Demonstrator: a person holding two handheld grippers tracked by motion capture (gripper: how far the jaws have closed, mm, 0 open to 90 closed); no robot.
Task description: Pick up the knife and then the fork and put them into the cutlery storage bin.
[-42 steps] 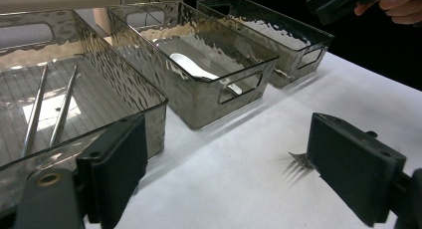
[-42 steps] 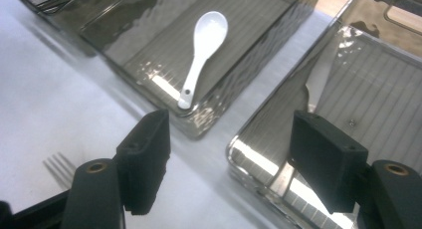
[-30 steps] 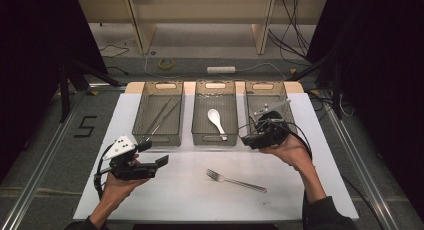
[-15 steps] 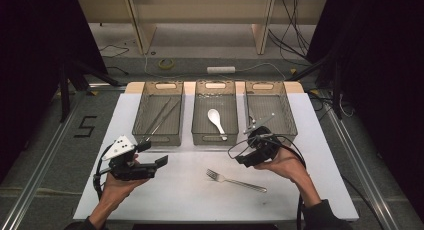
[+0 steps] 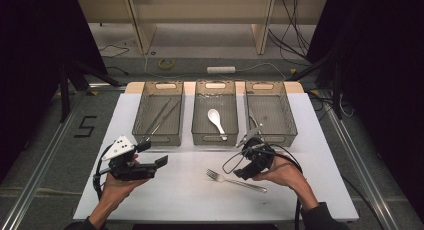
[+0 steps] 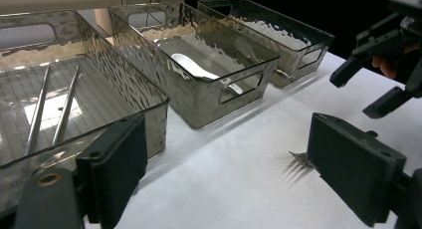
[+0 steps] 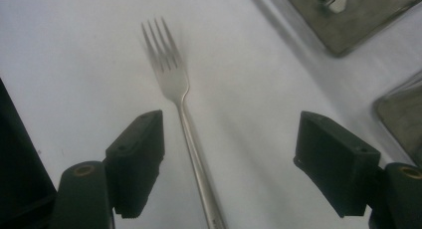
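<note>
A metal fork [image 5: 235,180] lies flat on the white table, tines to the left. My right gripper [image 5: 241,166] hovers just over its middle, pointing down and left. In the right gripper view the fork [image 7: 171,74] runs up between the wide-apart jaws, nearer the left one, and my right gripper [image 7: 231,134] is open with no pad touching it. My left gripper [image 5: 152,154] stands open and empty at the near left. In the left gripper view, my left gripper [image 6: 226,139] faces the fork's tines [image 6: 297,162] and the right gripper [image 6: 366,87] beyond.
Three smoky clear bins stand in a row at the back. The left bin [image 5: 142,132] holds two long metal sticks [image 5: 159,119], the middle bin [image 5: 200,135] a white spoon [image 5: 216,121], the right bin [image 5: 290,130] a thin metal utensil [image 5: 252,121]. Cables trail from both grippers.
My right gripper has come away from the right bin, moving down and toward the near left until it hangs over the fork. The left gripper has stayed put.
</note>
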